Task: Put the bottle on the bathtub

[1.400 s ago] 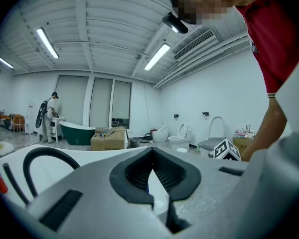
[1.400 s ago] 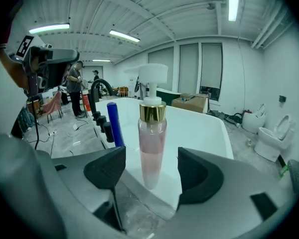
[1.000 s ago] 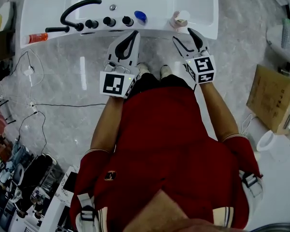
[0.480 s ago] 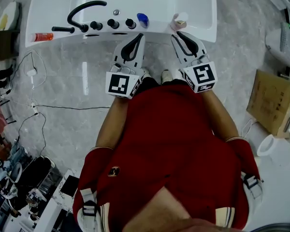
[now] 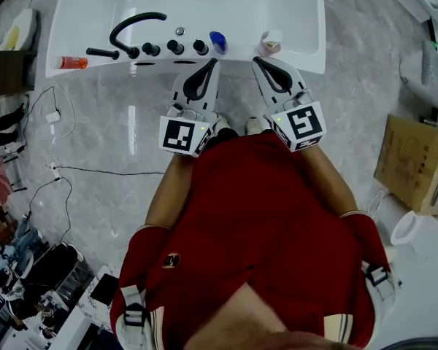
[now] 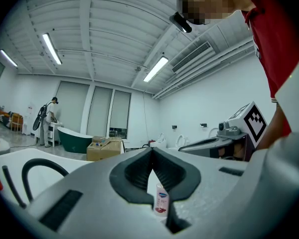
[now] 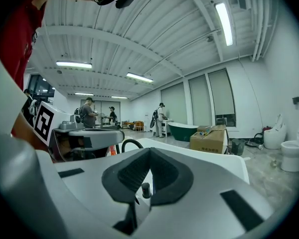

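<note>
Bottle [image 5: 270,45] stands on the near rim of the bathtub [image 5: 310,58], right end, upright, nothing holding it. Judged: placement looks done; what's left is clearing the grippers away.

Left gripper [image 5: 214,62]: jaws together at the tips, empty. Its own view shows the bottle through the hollow behind the tips, but that is background; the head view puts it well off to the right of this gripper. Right gripper [image 5: 256,60]: jaws also shut at the tips, nothing between them. Its view shows only a black knob [image 7: 146,189] far behind. Right tips are near the bottle, just short of the rim, not touching.

Doing it well: back both grippers straight toward the body and low, with no sideways sweep from the right one, since it is the closer and a nudge could tip a narrow upright bottle into the tub or off the edge. Keep the jaws shut so nothing catches.

Orientation: long axis vertical, cap up, base flat on the rim. Label faces roughly toward the left gripper. Blue object [image 5: 217,42] and row of knobs [image 5: 174,47] sit left of it on the same rim, apart from it.
</note>
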A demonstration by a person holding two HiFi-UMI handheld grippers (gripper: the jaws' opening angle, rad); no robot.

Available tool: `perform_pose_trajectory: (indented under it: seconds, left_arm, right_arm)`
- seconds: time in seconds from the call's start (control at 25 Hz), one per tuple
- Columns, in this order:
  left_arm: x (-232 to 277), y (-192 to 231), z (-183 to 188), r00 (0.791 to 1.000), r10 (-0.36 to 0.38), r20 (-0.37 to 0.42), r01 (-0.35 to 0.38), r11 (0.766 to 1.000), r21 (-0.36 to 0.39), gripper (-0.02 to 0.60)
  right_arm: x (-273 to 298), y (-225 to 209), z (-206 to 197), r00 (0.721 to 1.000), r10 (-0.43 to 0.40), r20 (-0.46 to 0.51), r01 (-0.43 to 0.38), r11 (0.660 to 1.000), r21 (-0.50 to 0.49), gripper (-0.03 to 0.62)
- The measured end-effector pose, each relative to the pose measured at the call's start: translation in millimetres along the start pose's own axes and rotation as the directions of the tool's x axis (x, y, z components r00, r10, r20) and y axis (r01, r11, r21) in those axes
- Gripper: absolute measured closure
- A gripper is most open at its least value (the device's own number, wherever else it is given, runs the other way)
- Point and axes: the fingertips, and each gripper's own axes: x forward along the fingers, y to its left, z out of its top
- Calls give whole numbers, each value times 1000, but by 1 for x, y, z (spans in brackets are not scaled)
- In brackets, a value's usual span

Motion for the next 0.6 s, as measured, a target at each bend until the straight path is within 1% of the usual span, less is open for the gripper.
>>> perform_pose_trajectory:
  seconds: [0.24,0.6]
  left_arm:
    - [-1,-5,15,1000,-14,25,14,1000,6,575]
    - [-1,-6,15,1000,-7,26,7,1000,7,575]
  right_arm:
    - [-4,9,23,998,33,59,-33,999,1,595]
    - [-10,7,26,997,26,70,-25,1000,-14,596]
